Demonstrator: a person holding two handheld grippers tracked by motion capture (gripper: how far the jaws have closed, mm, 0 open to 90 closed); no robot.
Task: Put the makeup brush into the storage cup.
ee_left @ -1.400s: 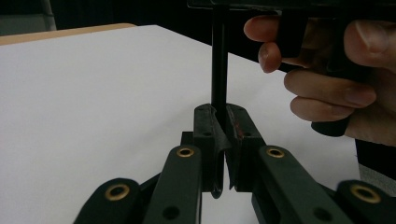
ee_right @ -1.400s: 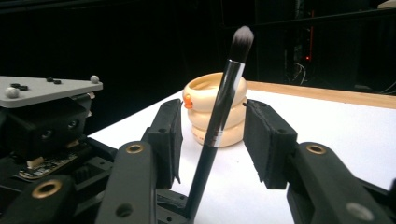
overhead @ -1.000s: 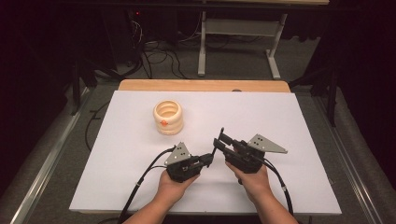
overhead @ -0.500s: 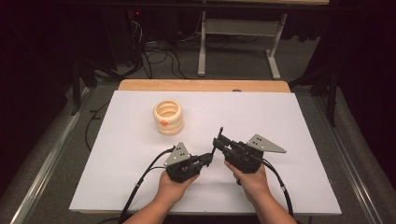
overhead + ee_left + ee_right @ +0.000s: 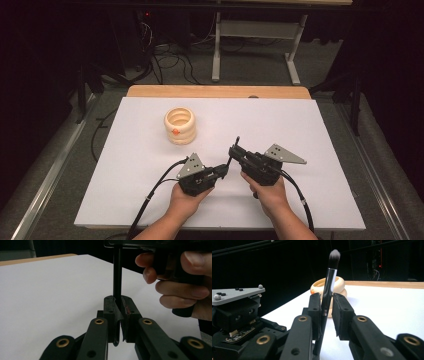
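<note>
A black-handled makeup brush (image 5: 329, 285) with a dark bristle tip stands upright near the table's front middle. My left gripper (image 5: 118, 300) is shut on the brush's lower handle (image 5: 117, 277). My right gripper (image 5: 327, 300) has its jaws around the handle higher up and they have just been closing. The handle rests against the left pad, and a thin gap shows at the right pad. In the high view the left gripper (image 5: 226, 169) and right gripper (image 5: 233, 151) meet at the brush (image 5: 236, 144). A cream ringed holder (image 5: 180, 125) stands to the back left.
The white table top (image 5: 310, 130) has a wooden strip (image 5: 215, 91) along its far edge. Cables trail from both grippers over the front edge. Dark floor with table legs and wires lies beyond. The left gripper's grey plate (image 5: 237, 295) is close beside my right jaws.
The right gripper's jaws have drawn closer together around the brush handle. Both hands and the brush stay where they were.
</note>
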